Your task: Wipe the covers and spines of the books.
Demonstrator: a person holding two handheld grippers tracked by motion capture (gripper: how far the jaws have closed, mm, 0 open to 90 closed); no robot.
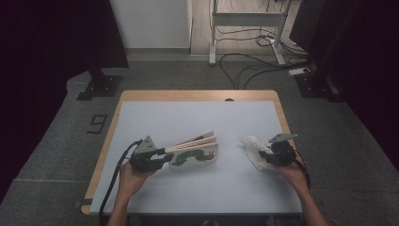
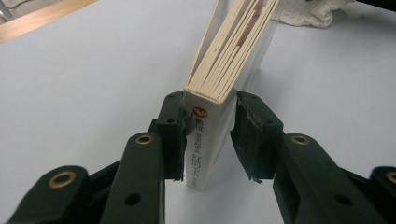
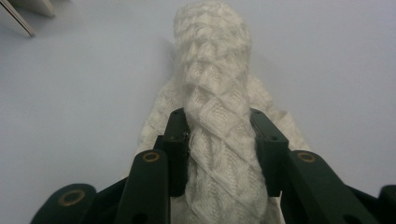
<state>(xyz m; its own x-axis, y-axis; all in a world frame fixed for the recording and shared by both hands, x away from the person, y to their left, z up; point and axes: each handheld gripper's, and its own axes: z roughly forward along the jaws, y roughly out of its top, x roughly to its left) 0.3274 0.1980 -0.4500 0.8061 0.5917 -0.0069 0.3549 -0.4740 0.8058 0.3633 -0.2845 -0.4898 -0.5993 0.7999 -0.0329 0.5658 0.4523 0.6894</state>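
Between the left fingers [image 2: 175,135] stands the board book [image 1: 195,151], blocking the way straight ahead of them. A bunched white cloth [image 1: 254,151] fills the gap between the right fingers [image 3: 266,149] and lies heaped ahead of them. The strip of surface [image 1: 188,117] between book and cloth is bare; beyond both pairs of fingers the far half lies open.
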